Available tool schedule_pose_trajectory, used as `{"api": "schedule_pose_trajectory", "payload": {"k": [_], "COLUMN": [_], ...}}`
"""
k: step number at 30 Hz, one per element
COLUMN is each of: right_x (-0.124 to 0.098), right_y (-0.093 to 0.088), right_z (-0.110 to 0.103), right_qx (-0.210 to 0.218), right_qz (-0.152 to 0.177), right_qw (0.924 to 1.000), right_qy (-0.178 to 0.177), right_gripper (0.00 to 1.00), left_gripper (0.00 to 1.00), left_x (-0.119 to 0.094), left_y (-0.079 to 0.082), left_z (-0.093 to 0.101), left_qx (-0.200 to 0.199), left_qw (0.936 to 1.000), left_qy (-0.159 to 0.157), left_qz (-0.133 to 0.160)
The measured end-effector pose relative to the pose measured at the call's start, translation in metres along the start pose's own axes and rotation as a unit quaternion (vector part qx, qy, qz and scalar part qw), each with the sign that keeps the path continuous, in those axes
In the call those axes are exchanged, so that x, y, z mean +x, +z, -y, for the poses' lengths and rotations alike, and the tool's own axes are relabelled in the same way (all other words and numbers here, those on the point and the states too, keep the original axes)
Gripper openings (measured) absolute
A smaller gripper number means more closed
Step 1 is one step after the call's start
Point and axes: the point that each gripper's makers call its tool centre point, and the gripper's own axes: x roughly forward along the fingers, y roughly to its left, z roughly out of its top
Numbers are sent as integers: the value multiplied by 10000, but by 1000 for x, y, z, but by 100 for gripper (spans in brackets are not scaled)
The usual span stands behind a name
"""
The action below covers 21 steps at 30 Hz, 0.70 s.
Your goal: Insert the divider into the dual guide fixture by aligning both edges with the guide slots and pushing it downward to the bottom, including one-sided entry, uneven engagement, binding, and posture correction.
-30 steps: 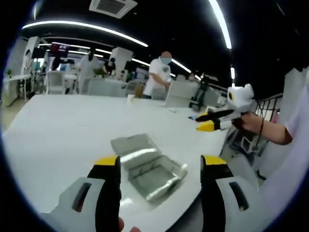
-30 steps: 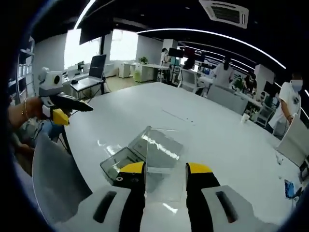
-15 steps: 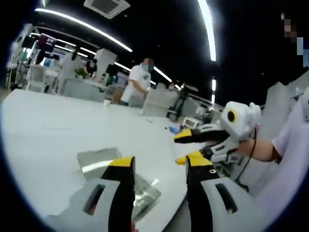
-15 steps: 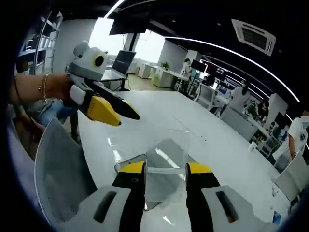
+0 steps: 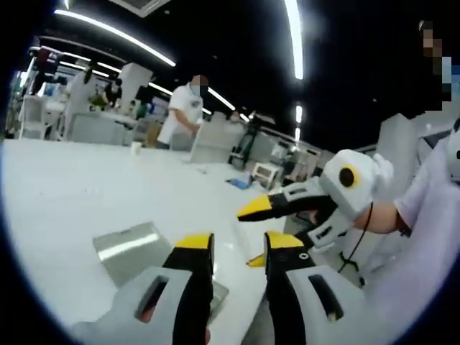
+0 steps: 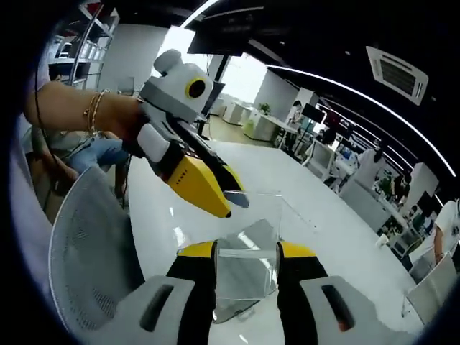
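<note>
R gripper (image 6: pixel 246 253) is clamped on the clear divider (image 6: pixel 248 237) held up over the fixture (image 5: pixel 129 248) on the table (image 5: pixel 65 194), L gripper (image 6: pixel 215 194) w/ jaws narrow at its 11 o'clock corner, grip unclear; risk: one-sided entry, panel binds.
</note>
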Motion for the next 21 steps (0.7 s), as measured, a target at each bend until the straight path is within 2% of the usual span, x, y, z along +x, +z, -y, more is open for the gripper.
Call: {"api": "schedule_pose_trajectory", "payload": {"k": [2, 6, 10, 13, 17, 21], "right_x": [1, 4, 5, 5, 5, 5], "right_y": [0, 1, 7, 10, 11, 11], "right_z": [0, 2, 4, 4, 5, 5], "right_qx": [-124, -41, 9, 10, 69, 44], "right_qz": [-35, -33, 82, 114, 129, 131], "right_qw": [9999, 9999, 9999, 9998, 9998, 9998], "right_qy": [-44, -94, -127, -134, -158, -159], "right_gripper": [28, 28, 28, 28, 28, 28], "left_gripper": [23, 22, 17, 13, 10, 6], "left_x": [0, 3, 10, 13, 12, 12], "left_y": [2, 4, -2, -2, 5, 6], "left_z": [0, 4, 10, 10, 8, 4], "left_qx": [55, 78, 177, 263, 242, 220], "left_qw": [9999, 9995, 9993, 9987, 9973, 9969], "left_qy": [75, 160, 196, 294, 412, 526], "left_qz": [86, 261, 274, 333, 554, 550]}}
